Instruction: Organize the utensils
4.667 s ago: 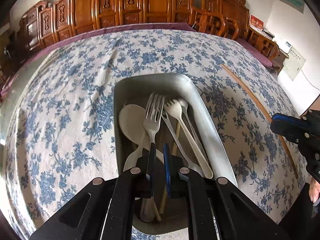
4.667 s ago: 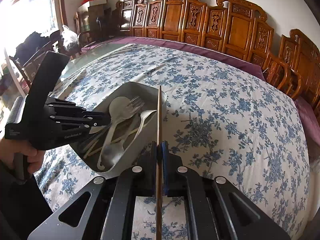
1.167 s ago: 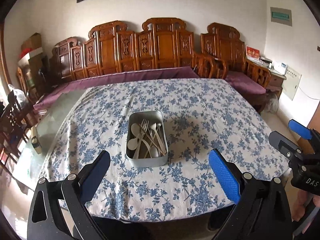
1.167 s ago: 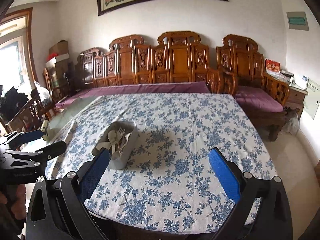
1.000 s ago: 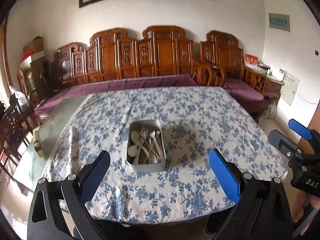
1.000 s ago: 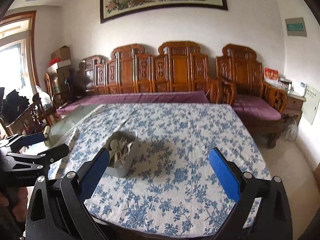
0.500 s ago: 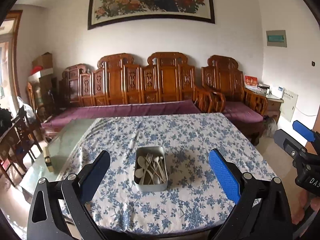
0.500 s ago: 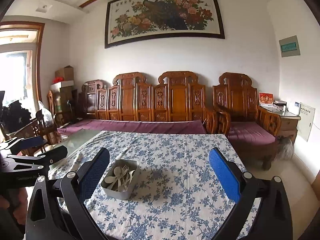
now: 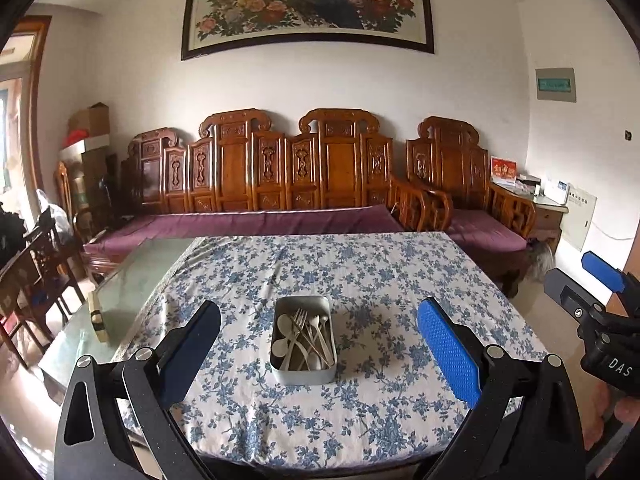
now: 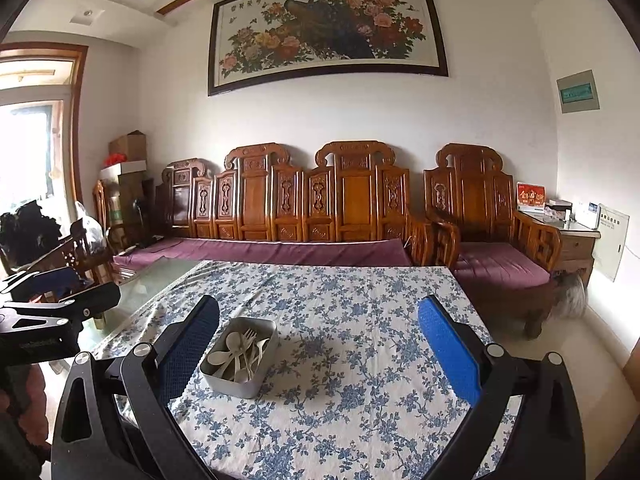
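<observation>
A grey metal tin [image 9: 303, 376] stands on the blue-flowered tablecloth [image 9: 360, 272]. It holds pale spoons, forks and chopsticks [image 9: 304, 338]. The tin also shows in the right wrist view [image 10: 240, 384], left of centre. My left gripper [image 9: 318, 342] is wide open and empty, held back from the table's near edge. My right gripper [image 10: 318, 342] is wide open and empty too, also back from the table. The right gripper shows at the right edge of the left wrist view [image 9: 600, 304]. The left gripper shows at the left edge of the right wrist view [image 10: 56, 300].
A carved wooden bench with purple cushions [image 9: 256, 220] runs along the far wall. A wooden armchair [image 9: 472, 200] and side cabinet [image 9: 552, 208] stand at the right. Chairs [image 9: 36, 256] stand at the left. The table's left part is bare glass [image 9: 140, 276].
Both grippers have let go, opened wide and pulled far back and up from the tin. The tin now looks small and the whole room shows.
</observation>
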`<state>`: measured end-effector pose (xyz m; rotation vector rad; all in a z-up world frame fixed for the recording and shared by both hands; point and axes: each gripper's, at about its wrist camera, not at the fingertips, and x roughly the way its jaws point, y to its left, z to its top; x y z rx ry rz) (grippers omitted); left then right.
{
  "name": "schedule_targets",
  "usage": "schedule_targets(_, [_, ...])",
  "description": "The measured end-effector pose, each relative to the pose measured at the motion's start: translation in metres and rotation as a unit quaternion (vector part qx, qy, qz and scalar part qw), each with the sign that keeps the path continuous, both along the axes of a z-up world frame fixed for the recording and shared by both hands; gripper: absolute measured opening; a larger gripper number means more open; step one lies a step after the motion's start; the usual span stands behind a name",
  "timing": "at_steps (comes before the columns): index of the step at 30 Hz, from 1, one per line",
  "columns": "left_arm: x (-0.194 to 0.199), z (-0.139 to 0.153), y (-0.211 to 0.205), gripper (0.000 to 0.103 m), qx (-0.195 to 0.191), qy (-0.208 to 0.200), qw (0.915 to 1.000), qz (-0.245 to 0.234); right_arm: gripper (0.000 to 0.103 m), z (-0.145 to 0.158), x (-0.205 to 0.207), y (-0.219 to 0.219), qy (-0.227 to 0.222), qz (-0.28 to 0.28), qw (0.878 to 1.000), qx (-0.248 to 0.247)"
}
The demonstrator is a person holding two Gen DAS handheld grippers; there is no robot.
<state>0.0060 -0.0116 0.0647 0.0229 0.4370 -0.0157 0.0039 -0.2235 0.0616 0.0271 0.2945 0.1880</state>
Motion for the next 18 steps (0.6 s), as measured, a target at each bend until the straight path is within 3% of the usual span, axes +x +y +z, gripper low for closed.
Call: schedule_targets(18, [-0.0021, -0.0014, 0.0002, 0.095, -0.002, -0.001, 1.0, -0.001, 0.1, -0.0045, 0.0029, 0.0032, 0.006, 0.002, 1.0, -0.001])
